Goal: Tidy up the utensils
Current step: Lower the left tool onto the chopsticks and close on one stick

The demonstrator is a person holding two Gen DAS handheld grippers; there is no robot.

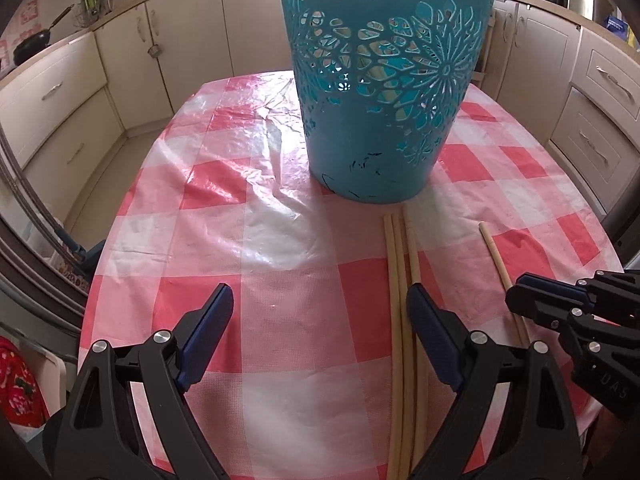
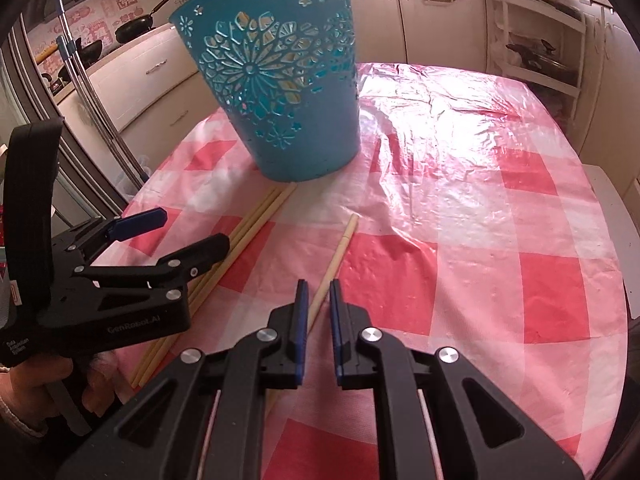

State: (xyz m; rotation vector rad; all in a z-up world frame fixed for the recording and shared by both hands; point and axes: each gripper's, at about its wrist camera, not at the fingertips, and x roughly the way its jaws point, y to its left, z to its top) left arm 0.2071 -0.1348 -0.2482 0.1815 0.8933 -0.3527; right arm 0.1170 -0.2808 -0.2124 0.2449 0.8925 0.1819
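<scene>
A teal cut-out basket [image 1: 380,100] [image 2: 280,100] stands upright on the checked tablecloth [image 1: 280,248]. In front of it lie three pale chopsticks side by side [image 1: 396,264] [image 2: 256,220]. A single chopstick [image 1: 494,248] [image 2: 342,244] lies apart to their right. My right gripper [image 2: 318,286] [image 1: 514,298] is shut on this single chopstick near its middle, low at the cloth. My left gripper [image 1: 320,294] [image 2: 192,228] is open and holds nothing. Its right finger [image 1: 428,320] hangs over the three chopsticks, and its left finger is over bare cloth.
The table [image 2: 500,220] is oval with a wrinkled plastic cover. Cream kitchen cabinets [image 1: 60,92] ring it. Pans [image 2: 136,26] sit on the far counter, and a white shelf rack [image 2: 540,44] stands at the right. A hand [image 2: 36,384] holds the left gripper.
</scene>
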